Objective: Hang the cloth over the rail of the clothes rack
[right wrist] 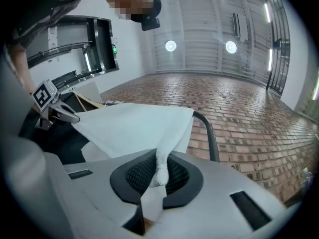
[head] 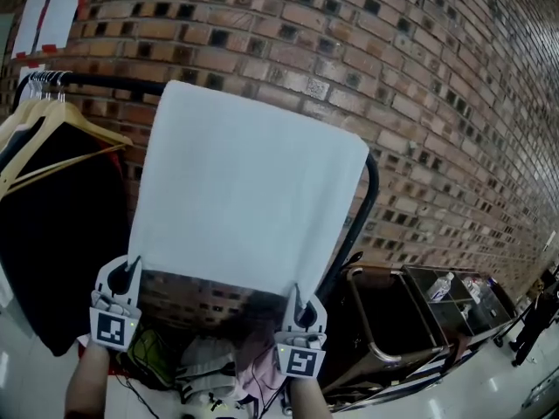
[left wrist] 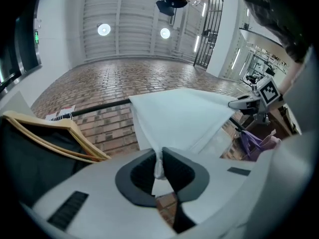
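A white cloth is draped over the black rail of the clothes rack, its near half spread flat towards me. My left gripper is shut on the cloth's near left corner, and my right gripper is shut on the near right corner. In the left gripper view a bunched fold of cloth is pinched between the jaws, with the rail behind. In the right gripper view the cloth is pinched the same way, and the rail's bent end shows beyond it.
Wooden hangers with dark garments hang on the rail to the left of the cloth. A brick wall stands behind the rack. A brown cart is at lower right, and a heap of clothes lies below the cloth.
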Demonstrator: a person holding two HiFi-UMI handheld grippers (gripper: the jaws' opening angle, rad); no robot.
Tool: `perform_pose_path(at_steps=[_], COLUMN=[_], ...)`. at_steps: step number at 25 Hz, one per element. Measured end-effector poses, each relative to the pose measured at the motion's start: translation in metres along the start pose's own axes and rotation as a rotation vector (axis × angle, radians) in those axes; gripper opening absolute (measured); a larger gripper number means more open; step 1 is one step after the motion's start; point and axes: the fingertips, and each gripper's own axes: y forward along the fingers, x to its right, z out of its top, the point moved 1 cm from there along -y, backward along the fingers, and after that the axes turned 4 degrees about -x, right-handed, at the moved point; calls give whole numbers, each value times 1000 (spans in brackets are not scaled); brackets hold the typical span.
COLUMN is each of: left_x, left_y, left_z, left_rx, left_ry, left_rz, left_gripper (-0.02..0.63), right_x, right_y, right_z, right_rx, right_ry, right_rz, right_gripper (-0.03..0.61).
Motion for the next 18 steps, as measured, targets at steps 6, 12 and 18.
perform_pose_path(at_steps=[6, 12, 18], left_x=[10, 11, 11], left_y=[5, 13, 14], left_z=[-17, -29, -55], left_rx=[-27, -47, -102], left_ry=[-41, -75, -133], left_rz=[-7, -5, 19], left_gripper=[54, 64, 297], right_x=[1, 2, -1], right_y=[1, 8, 9], right_z=[-20, -38, -59], right_rx=[-34, -77, -143], right_ry=[24, 83, 79], right_rz=[-13, -7, 8], right_gripper=[44, 49, 184])
